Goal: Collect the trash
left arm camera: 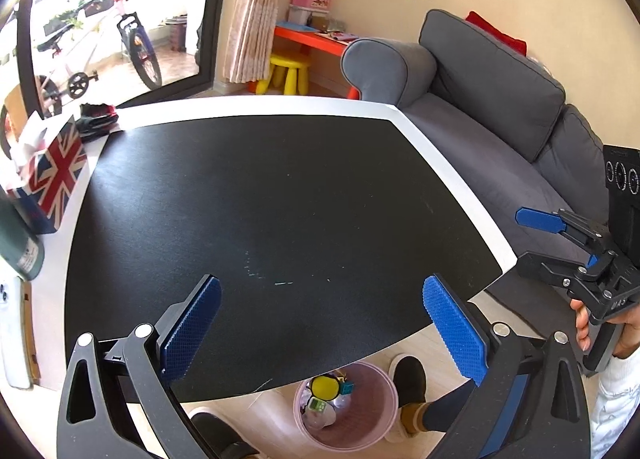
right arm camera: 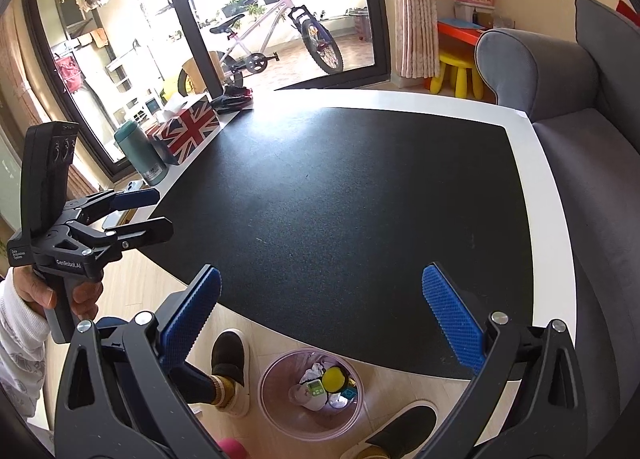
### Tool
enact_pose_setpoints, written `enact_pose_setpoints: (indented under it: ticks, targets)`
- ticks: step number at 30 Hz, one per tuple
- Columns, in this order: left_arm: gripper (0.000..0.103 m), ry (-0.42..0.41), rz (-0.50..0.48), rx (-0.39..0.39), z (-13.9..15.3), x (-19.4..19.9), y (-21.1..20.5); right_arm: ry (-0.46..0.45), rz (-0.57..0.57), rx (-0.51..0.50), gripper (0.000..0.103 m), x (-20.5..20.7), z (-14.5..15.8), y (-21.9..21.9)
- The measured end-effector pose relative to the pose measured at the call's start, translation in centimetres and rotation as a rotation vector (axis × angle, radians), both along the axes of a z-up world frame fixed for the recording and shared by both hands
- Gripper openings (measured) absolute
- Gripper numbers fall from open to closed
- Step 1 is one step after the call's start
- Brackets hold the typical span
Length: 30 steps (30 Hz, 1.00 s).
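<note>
Below both tools, a pink bin (right arm camera: 310, 393) on the floor holds the trash (right arm camera: 324, 383). Left tool (left arm camera: 320, 329) and right tool (right arm camera: 320, 323) hover released above the desk (right arm camera: 340, 195), grasping nothing.

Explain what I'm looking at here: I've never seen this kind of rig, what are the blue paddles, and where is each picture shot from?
No robot arm here: a person holds a two-finger gripper in each hand. Each picture comes from a fisheye camera on one gripper, looking along its blue-padded fingers. The left gripper and the right gripper both stand open, holding nothing. Each also shows in the other's view, at the edge. Below them is a table with a black mat, bare in the middle. Along its far left edge sit a Union Jack tissue box, a green bottle and a dark bundle of cloth. On the floor by the person's feet stands a pink bin already holding a yellow ball and other scraps.
</note>
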<state>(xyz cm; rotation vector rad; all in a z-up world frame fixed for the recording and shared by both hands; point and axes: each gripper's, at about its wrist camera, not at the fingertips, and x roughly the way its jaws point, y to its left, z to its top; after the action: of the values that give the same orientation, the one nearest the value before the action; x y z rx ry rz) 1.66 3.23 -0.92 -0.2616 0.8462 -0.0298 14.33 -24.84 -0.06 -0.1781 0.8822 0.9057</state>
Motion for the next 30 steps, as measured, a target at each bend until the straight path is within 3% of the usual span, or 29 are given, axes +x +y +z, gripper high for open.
enact_pose_setpoints:
  ticks: [30]
  targets:
    - [0.097, -0.004, 0.001, 0.030, 0.04, 0.35, -0.13, -0.003, -0.002, -0.006, 0.099, 0.21, -0.16, 0.29]
